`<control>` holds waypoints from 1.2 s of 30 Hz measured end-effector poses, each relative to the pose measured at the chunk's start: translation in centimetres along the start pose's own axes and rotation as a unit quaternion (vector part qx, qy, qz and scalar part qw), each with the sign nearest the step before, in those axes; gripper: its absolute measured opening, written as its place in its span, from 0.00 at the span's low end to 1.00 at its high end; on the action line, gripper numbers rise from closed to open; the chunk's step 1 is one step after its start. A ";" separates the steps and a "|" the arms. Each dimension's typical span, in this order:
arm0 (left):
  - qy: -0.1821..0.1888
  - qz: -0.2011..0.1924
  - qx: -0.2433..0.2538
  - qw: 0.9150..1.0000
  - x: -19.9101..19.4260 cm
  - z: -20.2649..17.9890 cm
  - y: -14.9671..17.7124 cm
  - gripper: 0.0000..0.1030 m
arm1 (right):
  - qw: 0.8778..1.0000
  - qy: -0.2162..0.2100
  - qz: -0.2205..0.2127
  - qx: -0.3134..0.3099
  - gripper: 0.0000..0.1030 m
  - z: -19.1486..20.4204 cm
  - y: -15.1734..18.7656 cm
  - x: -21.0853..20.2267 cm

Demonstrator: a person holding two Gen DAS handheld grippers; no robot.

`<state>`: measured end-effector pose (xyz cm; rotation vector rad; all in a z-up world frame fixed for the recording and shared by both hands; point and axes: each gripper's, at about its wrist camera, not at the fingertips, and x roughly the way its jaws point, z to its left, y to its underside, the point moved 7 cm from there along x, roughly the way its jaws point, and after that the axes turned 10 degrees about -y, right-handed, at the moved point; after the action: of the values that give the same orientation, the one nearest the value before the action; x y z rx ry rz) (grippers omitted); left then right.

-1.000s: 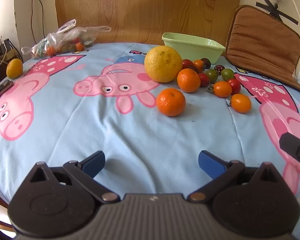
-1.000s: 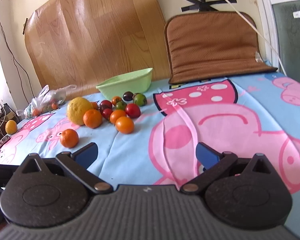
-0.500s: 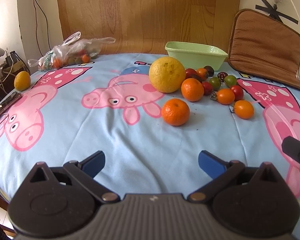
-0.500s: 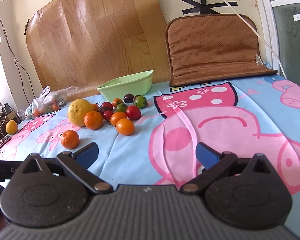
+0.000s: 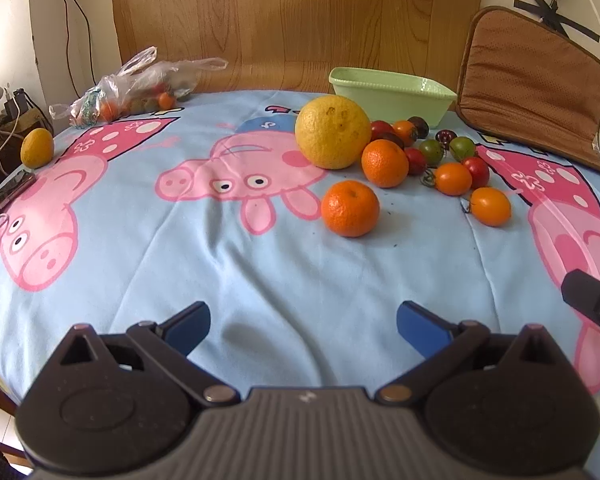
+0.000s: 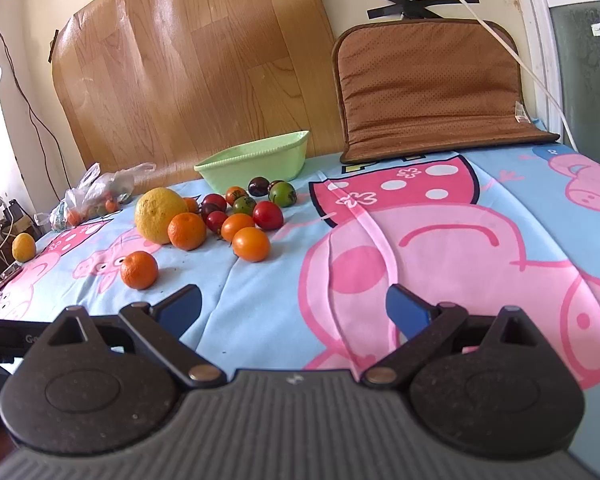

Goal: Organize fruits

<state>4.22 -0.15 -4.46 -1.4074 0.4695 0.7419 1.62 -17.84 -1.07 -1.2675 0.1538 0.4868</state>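
Left gripper (image 5: 303, 322) and right gripper (image 6: 293, 307), both released and holding nothing, hover over the cloth (image 5: 260, 280). In the left view, the fruit cluster lies at 1 o'clock: a mandarin (image 5: 350, 209) nearest, a second mandarin (image 5: 384, 163) touching the grapefruit (image 5: 333, 132), tomatoes (image 5: 452, 178) beside them. The bowl (image 5: 392, 96) stands behind. A lemon (image 5: 37, 153) sits at 10 o'clock, well apart.
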 end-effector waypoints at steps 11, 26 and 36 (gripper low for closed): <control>0.006 0.014 -0.003 1.000 0.4 -0.1 0.3 1.00 | 1.000 -0.001 0.007 0.004 0.97 -0.1 0.1 0.2; 0.024 -0.001 -0.005 1.000 0.1 0.0 0.0 1.00 | 1.000 -0.004 0.006 -0.001 0.96 0.1 0.1 0.2; 0.070 -0.100 0.002 0.993 -0.6 1.4 -3.8 1.00 | 0.997 -0.030 0.011 -0.069 0.69 1.2 -2.0 1.4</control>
<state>6.33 1.10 -1.21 -1.4843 0.4296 0.4829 3.58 -16.77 0.54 -1.3857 0.0841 0.5617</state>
